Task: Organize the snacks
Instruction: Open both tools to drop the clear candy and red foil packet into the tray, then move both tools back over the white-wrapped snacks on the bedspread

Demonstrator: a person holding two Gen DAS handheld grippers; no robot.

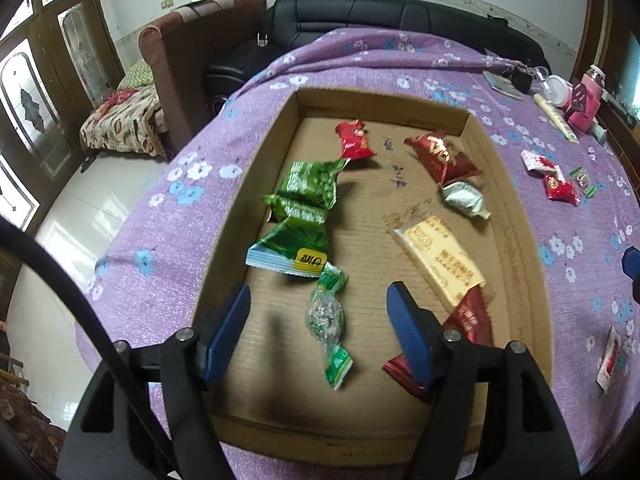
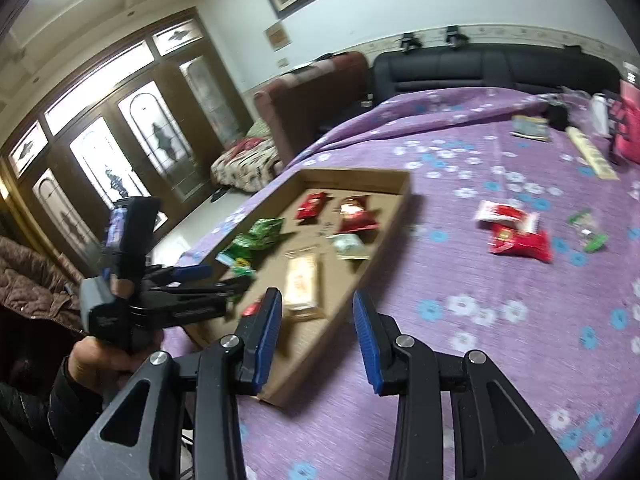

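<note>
A shallow cardboard tray (image 1: 256, 184) lies on the purple flowered cloth. It holds green packets (image 1: 308, 196) on the left, red packets (image 1: 444, 156) at the back, a cream bar (image 1: 440, 256) and a dark red packet (image 1: 468, 320) on the right. A clear-and-green candy (image 1: 326, 320) lies in the tray between the blades of my open, empty left gripper (image 1: 316, 300). My right gripper (image 2: 316, 312) is open and empty above the tray's near right wall (image 2: 360, 280). Loose red snacks (image 2: 516, 236) and a green candy (image 2: 588, 232) lie on the cloth to the right.
A sachet (image 1: 608, 360) lies on the cloth right of the tray. Bottles, a pink holder (image 1: 584, 104) and a long cream pack (image 1: 556, 116) stand at the far right. A black sofa (image 1: 360, 16) and a brown armchair (image 1: 188, 64) are behind. The left gripper (image 2: 160, 292) shows in the right wrist view.
</note>
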